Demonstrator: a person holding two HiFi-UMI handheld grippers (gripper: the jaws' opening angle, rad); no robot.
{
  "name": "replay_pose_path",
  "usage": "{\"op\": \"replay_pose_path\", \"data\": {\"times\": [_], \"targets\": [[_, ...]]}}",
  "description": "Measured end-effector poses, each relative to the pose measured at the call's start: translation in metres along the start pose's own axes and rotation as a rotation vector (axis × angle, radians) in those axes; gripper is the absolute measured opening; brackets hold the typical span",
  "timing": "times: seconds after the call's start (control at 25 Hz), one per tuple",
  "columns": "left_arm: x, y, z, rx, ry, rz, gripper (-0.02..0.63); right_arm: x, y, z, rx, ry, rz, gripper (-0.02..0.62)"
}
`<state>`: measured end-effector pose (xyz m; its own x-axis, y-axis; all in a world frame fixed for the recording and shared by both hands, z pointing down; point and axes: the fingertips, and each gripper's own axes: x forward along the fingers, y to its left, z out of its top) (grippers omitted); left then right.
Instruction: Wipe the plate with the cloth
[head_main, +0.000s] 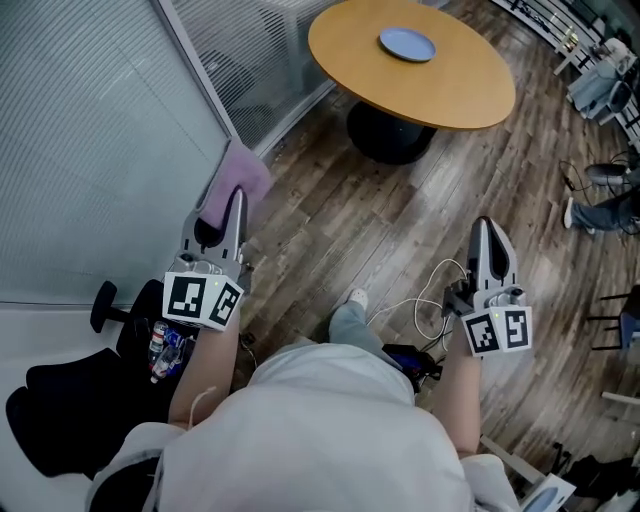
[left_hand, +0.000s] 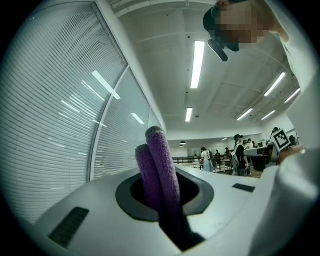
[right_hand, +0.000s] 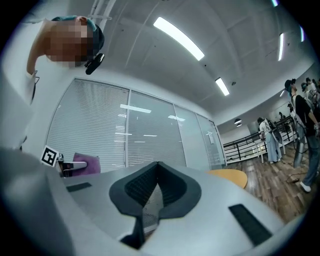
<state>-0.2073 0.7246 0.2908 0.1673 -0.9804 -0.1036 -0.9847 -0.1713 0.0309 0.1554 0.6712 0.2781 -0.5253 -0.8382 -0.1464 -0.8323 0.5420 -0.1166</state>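
Blue plate (head_main: 407, 44) on the round wooden table (head_main: 460, 90), top centre of the head view, well apart from both grippers.
The purple cloth (head_main: 243, 172) is pinched in the left gripper (head_main: 236, 200) at mid-left, folded and sticking out past its jaws. The right gripper (head_main: 488, 235), lower right, has its jaws pressed together on nothing, over the wood floor (head_main: 330, 230).

The plate (head_main: 407, 44) lies on the table (head_main: 460, 95), well ahead of the cloth (head_main: 247, 172) in the left tool (head_main: 237, 200).

White short-sleeved shirt (head_main: 320, 430), grey trousers (head_main: 352, 325), pale grey left tongs (head_main: 237, 195), right tongs (head_main: 484, 225), 2 black-and-white marker cubes (head_main: 203, 300)
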Motion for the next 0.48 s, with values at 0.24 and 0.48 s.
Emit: {"op": "replay_pose_path", "data": {"times": [0.24, 0.48], "targets": [[0.061, -0.009, 0.009, 0.008, -0.033, 0.046, 0.057, 0.046, -0.055, -0.003, 0.01, 0.02, 0.046, 0.017], [0.094, -0.02, 0.005, 0.014, -0.025, 0.083, 0.057, 0.069, -0.102, -0.009, 0.042, 0.032, 0.056, 0.017]]}}
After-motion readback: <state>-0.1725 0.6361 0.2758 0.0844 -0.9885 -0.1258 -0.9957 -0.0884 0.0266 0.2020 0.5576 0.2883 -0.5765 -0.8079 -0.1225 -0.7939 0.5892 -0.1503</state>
